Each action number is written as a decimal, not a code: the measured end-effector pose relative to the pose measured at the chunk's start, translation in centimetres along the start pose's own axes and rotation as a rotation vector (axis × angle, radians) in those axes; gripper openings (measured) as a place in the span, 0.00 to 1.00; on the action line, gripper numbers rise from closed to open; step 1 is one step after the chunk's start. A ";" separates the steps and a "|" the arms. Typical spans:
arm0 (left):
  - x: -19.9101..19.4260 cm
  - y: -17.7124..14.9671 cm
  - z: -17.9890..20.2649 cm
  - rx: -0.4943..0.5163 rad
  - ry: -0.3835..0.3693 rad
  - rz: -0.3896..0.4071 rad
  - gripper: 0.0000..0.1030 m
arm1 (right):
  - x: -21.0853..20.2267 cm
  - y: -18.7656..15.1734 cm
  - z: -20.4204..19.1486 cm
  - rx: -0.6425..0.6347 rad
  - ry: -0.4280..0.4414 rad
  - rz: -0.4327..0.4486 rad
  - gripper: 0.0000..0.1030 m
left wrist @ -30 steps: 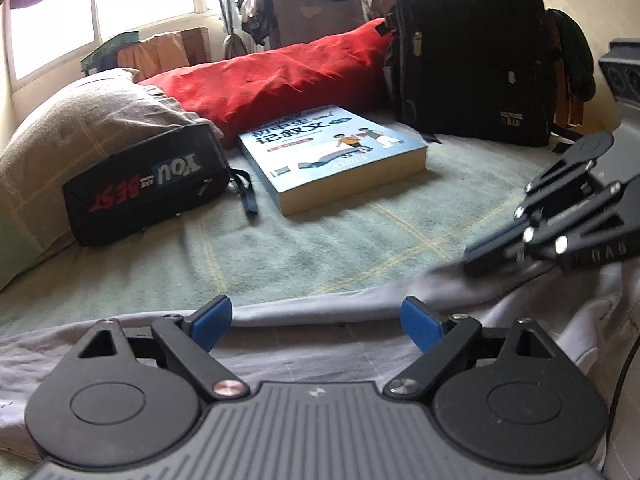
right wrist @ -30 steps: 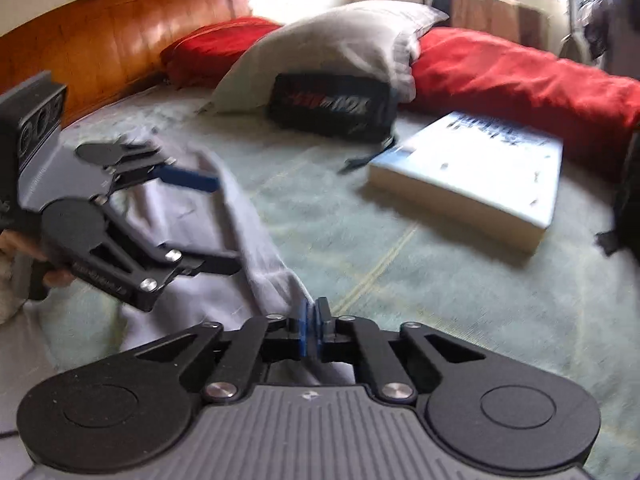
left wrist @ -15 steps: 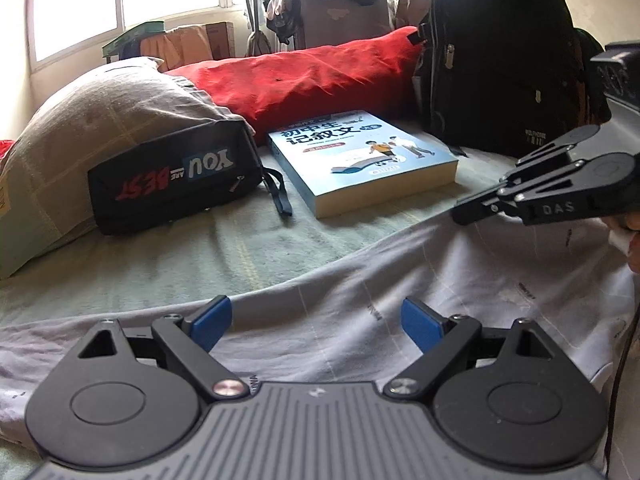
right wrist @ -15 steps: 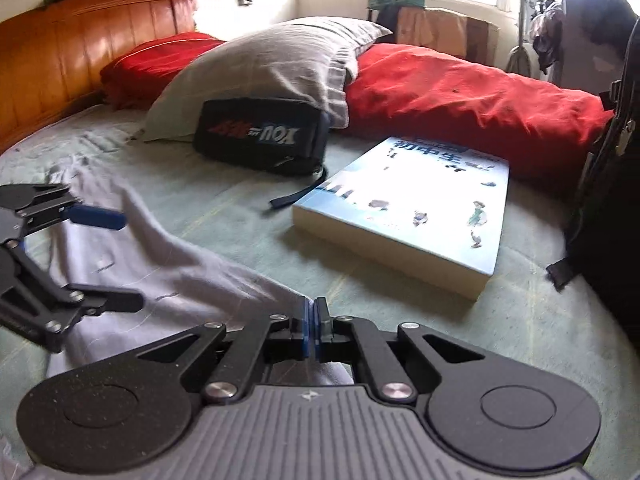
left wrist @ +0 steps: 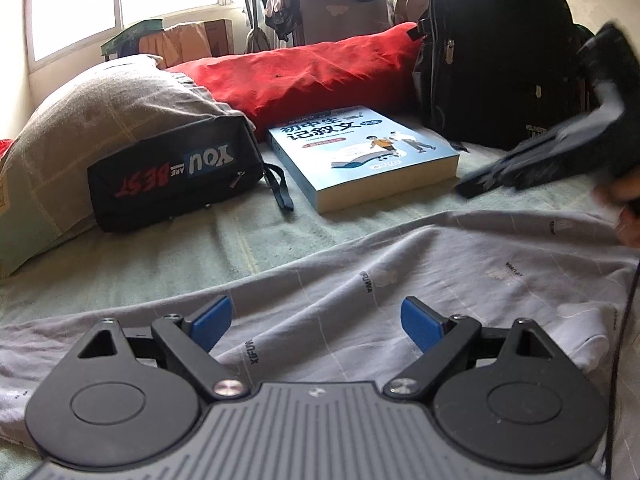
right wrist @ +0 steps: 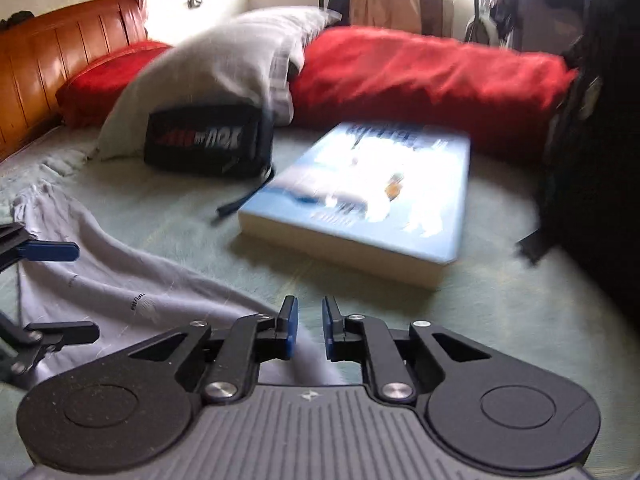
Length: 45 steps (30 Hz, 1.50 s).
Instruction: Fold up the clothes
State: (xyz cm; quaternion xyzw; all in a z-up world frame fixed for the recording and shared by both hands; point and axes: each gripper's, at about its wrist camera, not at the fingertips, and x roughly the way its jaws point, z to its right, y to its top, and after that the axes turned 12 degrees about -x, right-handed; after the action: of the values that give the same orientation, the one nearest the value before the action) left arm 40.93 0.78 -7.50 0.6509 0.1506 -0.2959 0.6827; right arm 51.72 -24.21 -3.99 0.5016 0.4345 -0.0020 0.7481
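The left gripper hovers with jaws spread wide, while the right gripper, tilted downward, has just been opening, its blue pads slightly parted.

The right gripper has just been opening: its blue pads, pressed together a moment ago on the grey garment, now stand slightly apart with a fold of cloth loose between them. The garment, bunched low before, now lies spread wider across the green sheet (flatter, too). In the left wrist view the right gripper has shifted toward the upper right, blurred.
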 end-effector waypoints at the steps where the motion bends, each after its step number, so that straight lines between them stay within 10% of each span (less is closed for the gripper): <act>1: 0.0 0.0 0.1 0.000 -0.003 0.000 0.89 | -1.1 -0.1 0.6 -0.005 -0.015 -0.003 0.17; 19: 0.3 -0.6 1.2 0.050 -0.014 -0.021 0.89 | -8.1 -10.4 4.3 0.016 -0.113 -0.145 0.31; 33: 0.5 -0.7 1.4 0.055 -0.012 -0.028 0.89 | -9.4 -10.9 1.2 -0.105 -0.248 -0.124 0.10; 37: 0.5 -0.7 1.4 0.055 -0.022 -0.027 0.89 | -9.1 -10.0 2.5 -0.067 -0.387 -0.068 0.16; 45: 0.4 -0.7 1.4 0.051 -0.025 -0.025 0.89 | -8.7 -8.4 3.1 0.018 -0.347 -0.041 0.27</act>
State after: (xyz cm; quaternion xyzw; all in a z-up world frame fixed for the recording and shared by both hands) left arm 40.59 -0.66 -8.14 0.6622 0.1425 -0.3164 0.6641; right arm 44.64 -34.50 -4.28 0.4917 0.3088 -0.1078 0.8070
